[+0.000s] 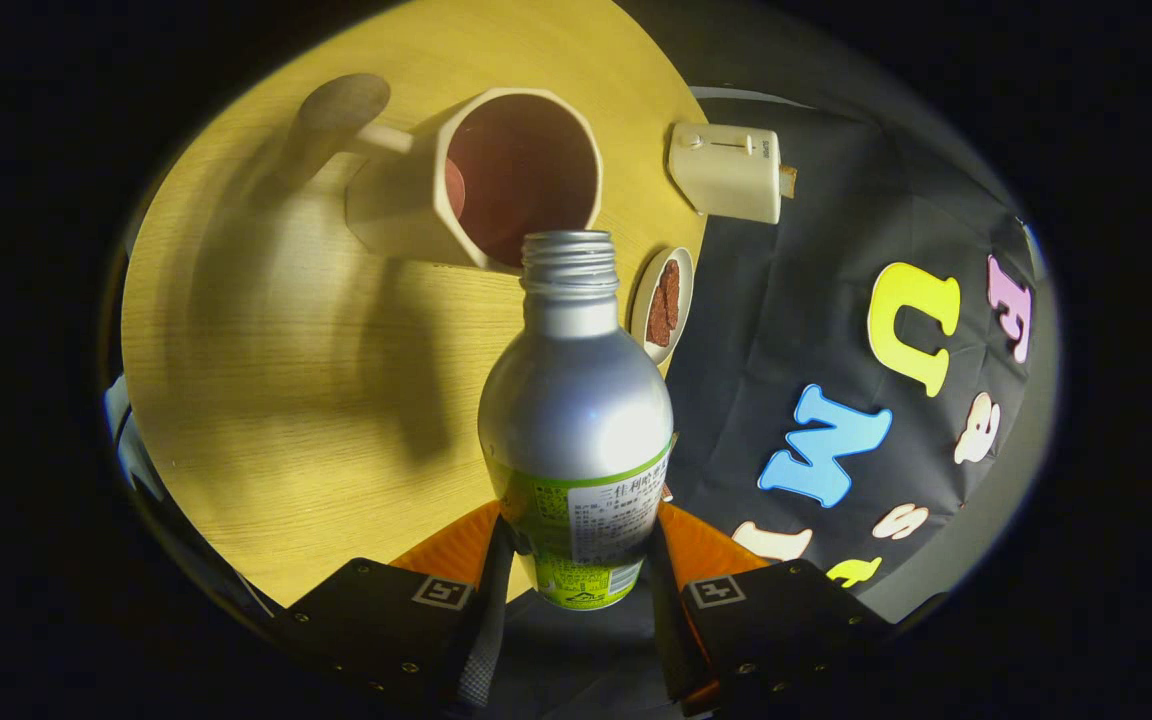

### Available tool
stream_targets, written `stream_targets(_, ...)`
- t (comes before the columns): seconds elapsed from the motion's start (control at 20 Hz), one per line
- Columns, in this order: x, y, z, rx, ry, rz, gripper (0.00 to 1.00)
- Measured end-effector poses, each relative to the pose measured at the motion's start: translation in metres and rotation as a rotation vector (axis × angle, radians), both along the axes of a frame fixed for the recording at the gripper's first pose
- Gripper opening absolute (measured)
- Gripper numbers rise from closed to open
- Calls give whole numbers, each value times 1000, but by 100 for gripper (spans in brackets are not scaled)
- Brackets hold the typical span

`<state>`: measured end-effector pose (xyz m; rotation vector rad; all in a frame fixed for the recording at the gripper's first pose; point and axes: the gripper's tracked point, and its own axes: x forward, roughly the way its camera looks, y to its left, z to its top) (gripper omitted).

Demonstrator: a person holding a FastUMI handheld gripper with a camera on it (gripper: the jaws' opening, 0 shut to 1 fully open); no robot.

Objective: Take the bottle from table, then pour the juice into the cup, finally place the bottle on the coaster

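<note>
Below, as I saw it through the gripper view, the gripper (576,560) had its two fingers (489,590) pinching the bottle (576,420) by its lower body, one on each side of the green label. I held the bottle tilted forward, so that its threaded neck pointed away from the fingers and toward the cup (481,180). The bottle was silver above the label, and its mouth was uncapped. Its open mouth sat just before the cup's near rim, overlapping it in the picture; I could not tell whether the two touched.

The cup was a cream mug with faceted sides and a handle on its far left side, standing on the round wooden tabletop (276,380). Its inside looked dark reddish, possibly liquid, though the dim light left me unsure of the level.

Beyond the bottle and to the right of the cup stood a small cream toaster (728,170) at the tabletop's edge. Between the toaster and the bottle's neck lay a small pale dish (663,302) holding something brown-red. It was well apart from the cup.

Shadows of the cup and the bottle fell leftward across the wood. To the right, the black cloth wall (786,300) hung past the tabletop's edge.
</note>
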<state>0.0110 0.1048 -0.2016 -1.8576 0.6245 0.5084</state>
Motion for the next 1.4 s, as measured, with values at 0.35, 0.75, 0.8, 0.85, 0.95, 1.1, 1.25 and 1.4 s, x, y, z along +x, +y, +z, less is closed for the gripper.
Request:
stream_targets(0.35, -1, 2, 1, -64, 19, 15, 63)
stream_targets(0.75, -2, 1, 2, -105, 40, 9, 63)
stream_targets(0.8, -2, 1, 2, -109, 43, 9, 63)
stream_targets(0.85, -1, 0, 2, -114, 46, 9, 63)
stream_targets(0.95, 0, 1, 4, -121, 51, 14, 63)
stream_targets(1.1, 4, 0, 8, -134, 51, 20, 63)
stream_targets(1.25, 6, 0, 10, -144, 53, 20, 63)
stream_targets(1.4, 6, 0, 11, -163, 62, 26, 63)
